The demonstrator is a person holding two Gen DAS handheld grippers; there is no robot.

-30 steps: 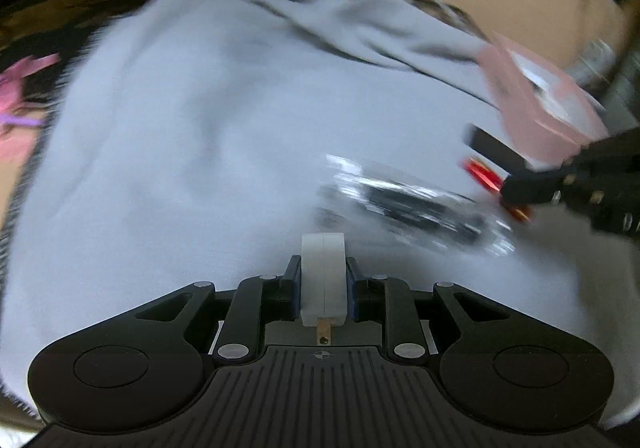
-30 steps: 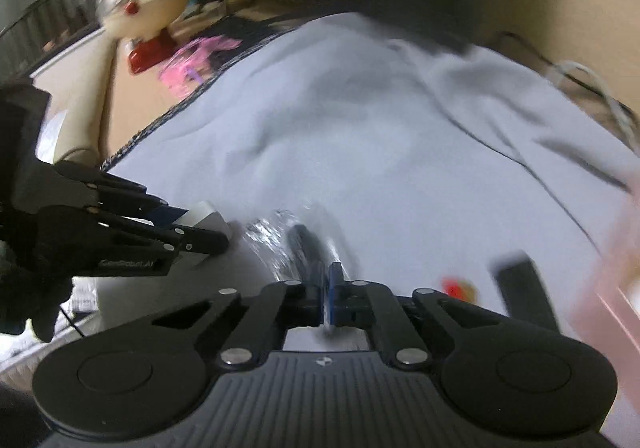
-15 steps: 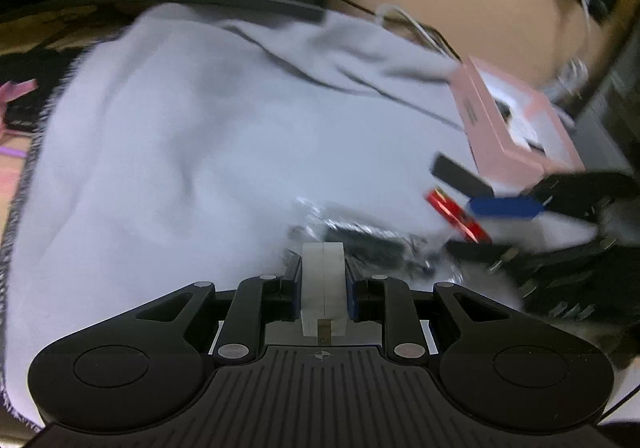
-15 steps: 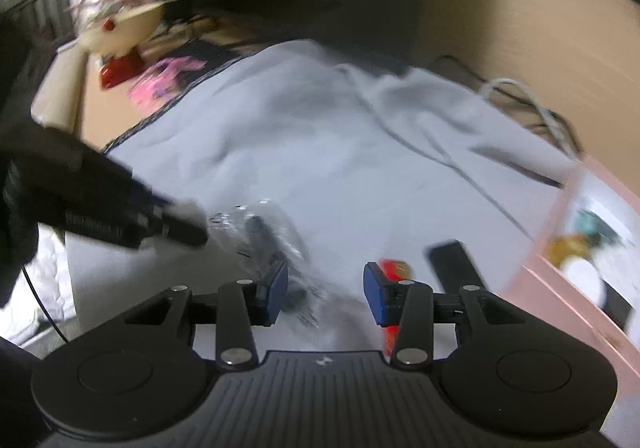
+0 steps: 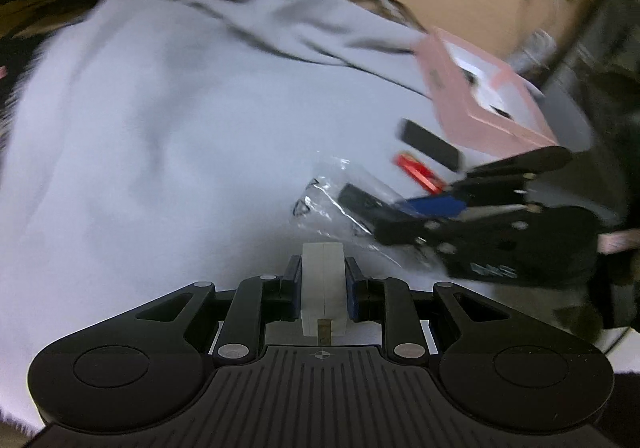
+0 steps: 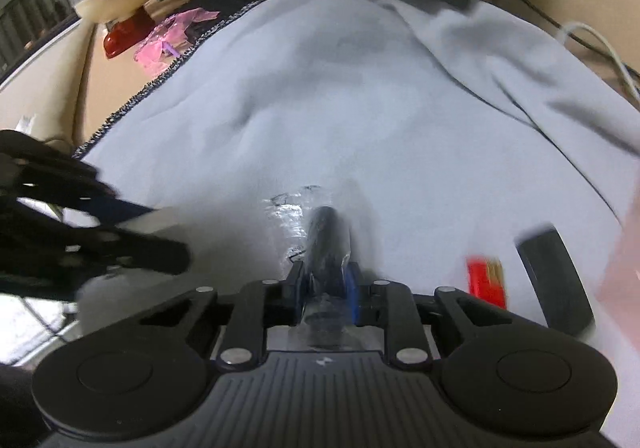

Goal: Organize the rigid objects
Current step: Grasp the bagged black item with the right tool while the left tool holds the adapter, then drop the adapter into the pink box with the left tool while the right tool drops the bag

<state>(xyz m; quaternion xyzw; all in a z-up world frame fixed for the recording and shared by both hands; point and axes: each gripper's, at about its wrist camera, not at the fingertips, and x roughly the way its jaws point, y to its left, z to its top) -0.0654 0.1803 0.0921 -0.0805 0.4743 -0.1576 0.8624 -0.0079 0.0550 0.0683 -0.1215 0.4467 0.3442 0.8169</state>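
Observation:
My left gripper (image 5: 322, 280) is shut on a white block (image 5: 322, 288) above the grey cloth (image 5: 160, 136). My right gripper (image 6: 325, 282) is shut on a black object in a clear plastic bag (image 6: 326, 244); in the left wrist view the bag (image 5: 340, 204) shows at the right gripper's tips (image 5: 416, 220). A red object (image 5: 418, 168) and a flat black bar (image 5: 430, 144) lie beside a pink box (image 5: 476, 104). In the right wrist view the red object (image 6: 486, 280) and black bar (image 6: 554, 268) lie at the right, and the left gripper (image 6: 160, 244) is at the left.
The pink box holds several items. A cream and red toy (image 6: 120, 0) and pink plastic (image 6: 172, 36) lie off the cloth at the far left. Cables (image 6: 592, 44) run behind the cloth on the wooden surface.
My right gripper was open half a second ago and has shut on the bagged black object. The left gripper keeps hold of the white block.

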